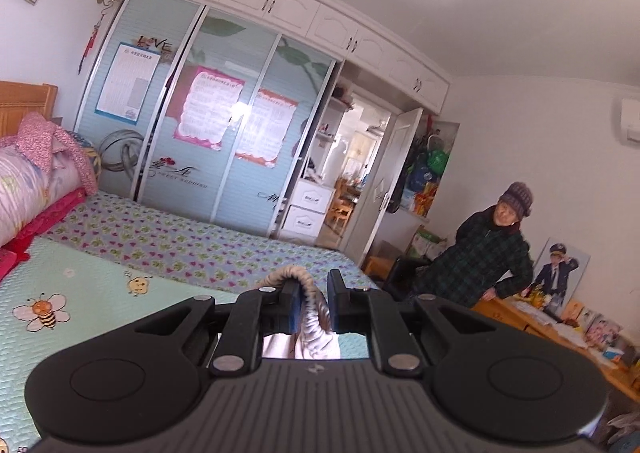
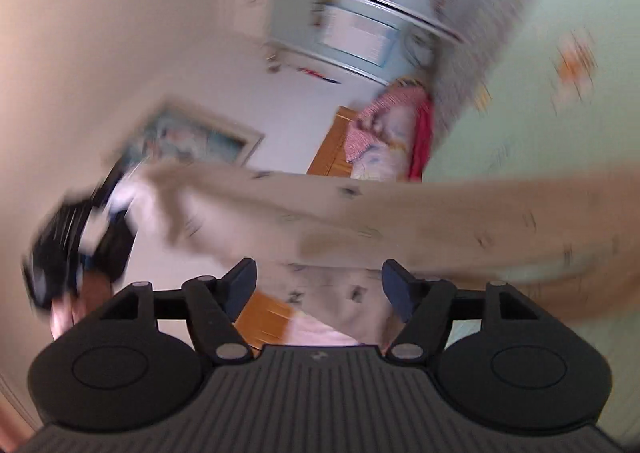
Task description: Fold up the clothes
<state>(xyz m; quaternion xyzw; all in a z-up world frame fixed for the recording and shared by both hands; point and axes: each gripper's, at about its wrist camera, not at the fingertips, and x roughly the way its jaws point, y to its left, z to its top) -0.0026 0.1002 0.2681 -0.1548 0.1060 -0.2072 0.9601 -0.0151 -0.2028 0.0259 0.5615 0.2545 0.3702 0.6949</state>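
Left gripper [image 1: 313, 307]: jaws narrowed onto a bunched, rolled edge of the beige garment [image 1: 310, 293], which runs up between the fingers; grasping it. Held above the bed [image 1: 120, 293], camera looking across the room to the wardrobe [image 1: 208, 113]. A person [image 1: 484, 253] stands at the far side by a desk [image 1: 560, 337].

Right gripper [image 2: 319, 287]: jaws wide apart, nothing between the pads; released. Right wrist view is heavily motion-blurred and rolled sideways. Garment [image 2: 400, 213] stretches as a long band across the view in mid-air, one end at the left gripper [image 2: 92, 229], the other running off frame right. Small dark print on the cloth; garment type not clear.

Judgement: cloth is lifted clear of the bed, held at one end only; step in hand looks like opening or shaking it out. Stage of folding not settled.

Next move likely calls for the right gripper to catch a second edge or corner, so the piece hangs square between two holds
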